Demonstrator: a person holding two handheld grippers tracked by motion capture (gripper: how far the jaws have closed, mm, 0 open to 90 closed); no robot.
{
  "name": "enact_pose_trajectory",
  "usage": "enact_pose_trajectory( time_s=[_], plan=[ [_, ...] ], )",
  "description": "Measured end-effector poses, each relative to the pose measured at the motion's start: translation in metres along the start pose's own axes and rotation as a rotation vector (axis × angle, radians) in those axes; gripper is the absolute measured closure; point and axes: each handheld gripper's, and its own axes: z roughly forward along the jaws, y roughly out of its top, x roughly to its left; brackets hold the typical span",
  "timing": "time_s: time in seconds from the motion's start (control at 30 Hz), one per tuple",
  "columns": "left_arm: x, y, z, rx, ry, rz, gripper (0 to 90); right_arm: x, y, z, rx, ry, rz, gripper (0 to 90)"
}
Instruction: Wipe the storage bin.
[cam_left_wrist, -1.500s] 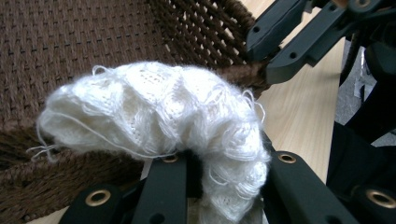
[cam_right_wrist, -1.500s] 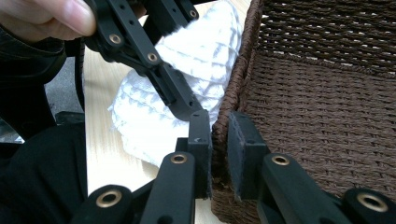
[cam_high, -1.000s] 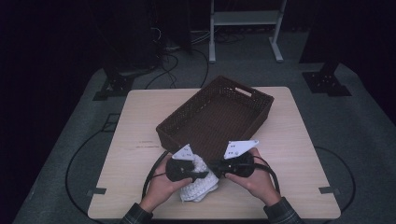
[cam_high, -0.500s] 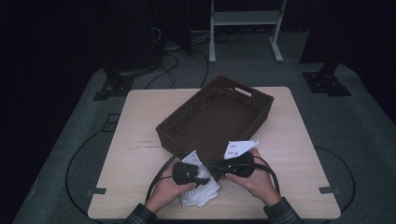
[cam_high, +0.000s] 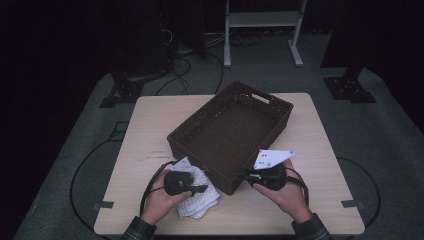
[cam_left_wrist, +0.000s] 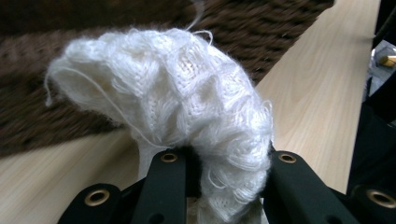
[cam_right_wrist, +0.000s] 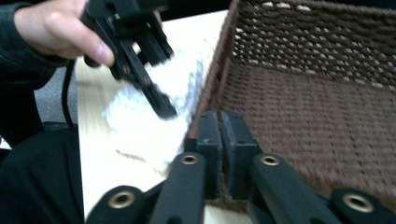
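- The left gripper (cam_high: 192, 186), seen from the high view, pinches a white knitted cloth (cam_high: 200, 200) that lies bunched under and just beside it on the wooden table (cam_high: 150, 130), close against the near corner of the brown wicker basket (cam_high: 235, 135). The right gripper (cam_high: 250, 176) sits across that corner from it, at the basket's near wall.
- In the left gripper view the jaws clamp a fold of the knitted cloth (cam_left_wrist: 182, 112); the rest arches up and droops over ahead of them, with the basket (cam_left_wrist: 93, 28) just beyond.
- In the right gripper view the right gripper (cam_right_wrist: 222, 140) has just pressed its jaws together, apparently on the basket rim (cam_right_wrist: 219, 60). To its left the left gripper (cam_right_wrist: 156, 98) holds the cloth (cam_right_wrist: 140, 126), which is blurred.
- The cloth looks light, soft and floppy. It will sag and may snag on the weave, so I would grip a thick bunched fold, not a loose edge.
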Motion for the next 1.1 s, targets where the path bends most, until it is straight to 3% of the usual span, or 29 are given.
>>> enact_pose_trajectory(
  time_s=[0.2,0.43,0.7,1.1],
  plan=[
    [0.009,-0.012,-0.012,-0.011,0.036,-0.027,74.2,-0.007,-0.016,-0.002,0.030,-0.017,0.038,89.3],
    [0.016,-0.023,-0.025,-0.025,0.058,-0.059,74.4,-0.009,-0.019,0.009,0.050,-0.016,0.043,89.3],
    [0.017,-0.025,-0.027,-0.026,0.070,-0.058,74.3,-0.007,-0.011,0.021,0.039,0.002,0.032,89.3],
    [0.017,-0.027,-0.032,-0.034,0.074,-0.068,74.3,-0.002,0.010,0.056,0.030,0.039,-0.002,89.4]
  ],
)
